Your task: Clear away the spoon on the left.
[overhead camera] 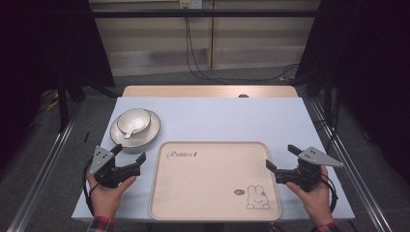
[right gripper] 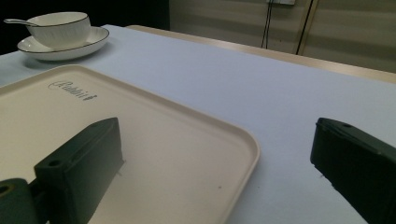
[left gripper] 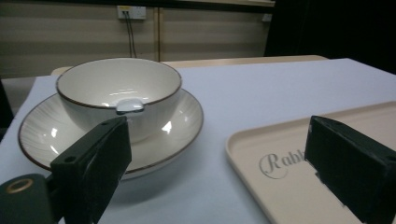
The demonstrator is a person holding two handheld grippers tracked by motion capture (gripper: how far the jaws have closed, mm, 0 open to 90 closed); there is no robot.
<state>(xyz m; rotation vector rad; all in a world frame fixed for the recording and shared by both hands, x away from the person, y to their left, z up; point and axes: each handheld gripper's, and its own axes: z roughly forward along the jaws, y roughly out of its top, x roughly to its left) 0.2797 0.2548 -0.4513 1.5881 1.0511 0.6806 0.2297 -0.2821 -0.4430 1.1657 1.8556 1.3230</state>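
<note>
Both grippers' jaws spread beside the bare tray [overhead camera: 212, 193]; bowl [overhead camera: 134, 121] holds a spoon [overhead camera: 129, 133], on a plate [overhead camera: 152, 130].

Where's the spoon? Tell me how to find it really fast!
Start at the big cream tray with the bunny drawing, then look past its far-left corner to the white plate on the table. A white bowl sits on that plate, and the spoon lies inside the bowl. It is the small white piece whose handle pokes over the bowl's dark rim.
</note>
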